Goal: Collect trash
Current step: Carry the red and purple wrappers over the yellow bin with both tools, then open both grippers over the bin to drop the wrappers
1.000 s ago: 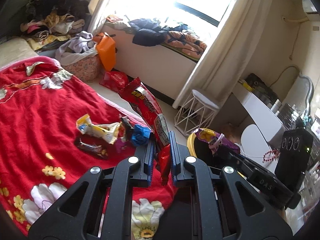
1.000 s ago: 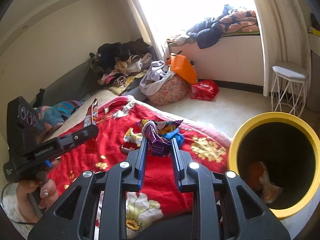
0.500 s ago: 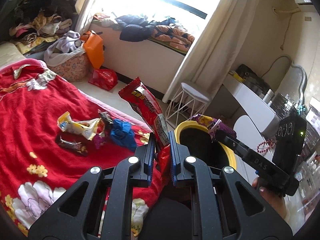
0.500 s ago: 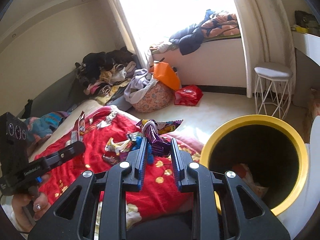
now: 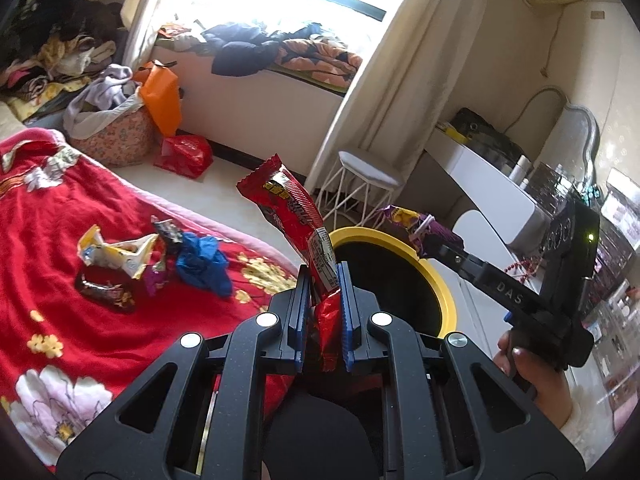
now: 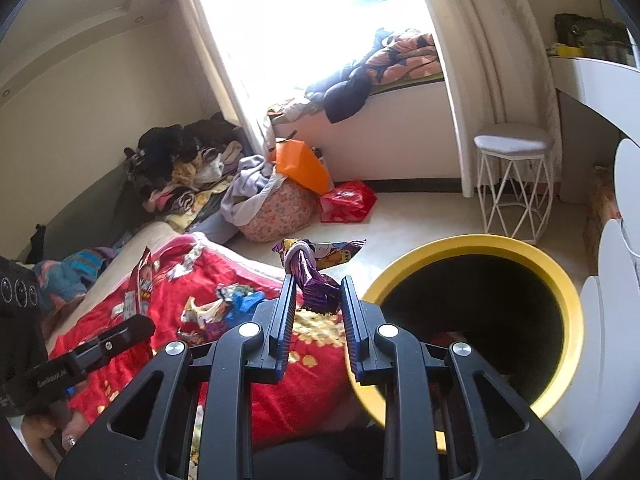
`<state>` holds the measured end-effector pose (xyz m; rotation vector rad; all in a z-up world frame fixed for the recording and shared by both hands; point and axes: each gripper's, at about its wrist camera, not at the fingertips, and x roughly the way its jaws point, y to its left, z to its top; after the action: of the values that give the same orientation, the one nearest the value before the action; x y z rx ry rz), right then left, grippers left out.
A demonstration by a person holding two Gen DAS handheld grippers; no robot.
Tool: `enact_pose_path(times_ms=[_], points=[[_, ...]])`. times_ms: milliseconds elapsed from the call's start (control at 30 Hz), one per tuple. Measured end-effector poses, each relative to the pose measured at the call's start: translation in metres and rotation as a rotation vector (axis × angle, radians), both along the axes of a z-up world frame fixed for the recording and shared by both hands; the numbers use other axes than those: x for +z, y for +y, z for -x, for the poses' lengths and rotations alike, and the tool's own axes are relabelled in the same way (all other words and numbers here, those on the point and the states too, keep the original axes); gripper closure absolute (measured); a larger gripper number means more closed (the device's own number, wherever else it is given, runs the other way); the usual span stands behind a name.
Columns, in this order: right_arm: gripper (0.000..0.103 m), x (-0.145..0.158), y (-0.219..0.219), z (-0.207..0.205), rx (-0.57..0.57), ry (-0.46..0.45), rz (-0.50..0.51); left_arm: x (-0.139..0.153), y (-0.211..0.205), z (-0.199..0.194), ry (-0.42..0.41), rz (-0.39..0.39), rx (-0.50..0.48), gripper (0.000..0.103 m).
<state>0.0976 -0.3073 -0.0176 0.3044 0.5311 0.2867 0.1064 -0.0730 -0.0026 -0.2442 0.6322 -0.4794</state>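
My left gripper (image 5: 323, 270) is shut on a long red snack wrapper (image 5: 294, 216) that sticks up and to the left, just at the near rim of the yellow-rimmed black bin (image 5: 434, 276). My right gripper (image 6: 317, 282) is shut on a crumpled purple wrapper (image 6: 316, 276), held over the edge of the red bed beside the bin (image 6: 568, 292). In the left wrist view the right gripper (image 5: 436, 246) with its purple wrapper (image 5: 408, 220) hangs over the bin's far rim. More trash lies on the red blanket (image 5: 60, 264): a yellow-white wrapper (image 5: 116, 254), a dark wrapper (image 5: 106, 292), a crumpled blue piece (image 5: 204, 266).
A white wire stool (image 6: 514, 180) stands past the bin, a white desk (image 5: 492, 188) to its right. A floral laundry basket (image 6: 272, 208), an orange bag (image 6: 302, 166) and a red bag (image 6: 346, 202) sit on the floor by the window bench. Clothes are piled at the bed's far side.
Both grippers have swung right from over the bed toward the bin, still holding their wrappers. The bin has come nearer and larger in both views; the bed trash has shifted left.
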Motion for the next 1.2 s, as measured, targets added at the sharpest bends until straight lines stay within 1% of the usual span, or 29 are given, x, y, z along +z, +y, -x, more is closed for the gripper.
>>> enact_pose_path(times_ms=[367,600,900,1200], points=[[0.081,-0.005,-0.023,-0.002,-0.074,0.008,-0.009,0.001,-0.031,-0.003,-0.012,-0.025,-0.066,0.094],[0.081,-0.011,-0.041,-0.003,-0.127,0.028,-0.026,-0.002,-0.05,-0.008,-0.011,-0.043,-0.098,0.094],[0.081,-0.021,-0.062,-0.004,-0.196,0.057,-0.044,-0.012,-0.075,-0.017,0.002,-0.08,-0.14,0.094],[0.081,-0.04,-0.079,-0.008,-0.26,0.104,-0.026,-0.03,-0.098,-0.034,0.047,-0.099,-0.178,0.094]])
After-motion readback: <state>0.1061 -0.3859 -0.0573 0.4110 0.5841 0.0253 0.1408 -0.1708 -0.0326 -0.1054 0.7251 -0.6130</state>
